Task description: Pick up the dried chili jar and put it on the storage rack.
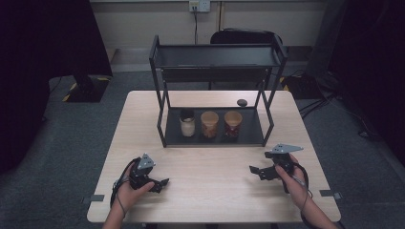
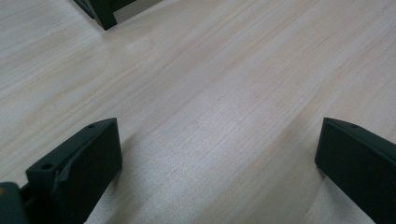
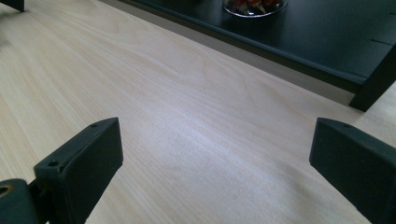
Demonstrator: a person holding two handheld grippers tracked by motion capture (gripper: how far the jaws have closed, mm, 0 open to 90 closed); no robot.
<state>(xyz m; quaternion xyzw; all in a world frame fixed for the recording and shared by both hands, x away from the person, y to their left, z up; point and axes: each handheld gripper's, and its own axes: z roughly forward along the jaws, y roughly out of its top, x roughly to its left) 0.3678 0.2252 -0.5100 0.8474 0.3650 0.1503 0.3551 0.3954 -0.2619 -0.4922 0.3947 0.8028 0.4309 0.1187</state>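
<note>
We hold the left gripper [image 1: 161, 183] low over the near left of the table [image 1: 210, 162], its jaws spread wide with only bare wood between them. Farther off, a black rack [image 1: 215, 81] stands on the middle of the table; on its bottom shelf three jars sit in a row: a white jar [image 1: 187, 123] at the left, a tan jar [image 1: 209, 124] in the middle, a red jar [image 1: 233, 123] at the right. We hold the right gripper [image 1: 255, 170] near the right edge, jaws likewise wide apart and empty, well apart from the jars.
</note>
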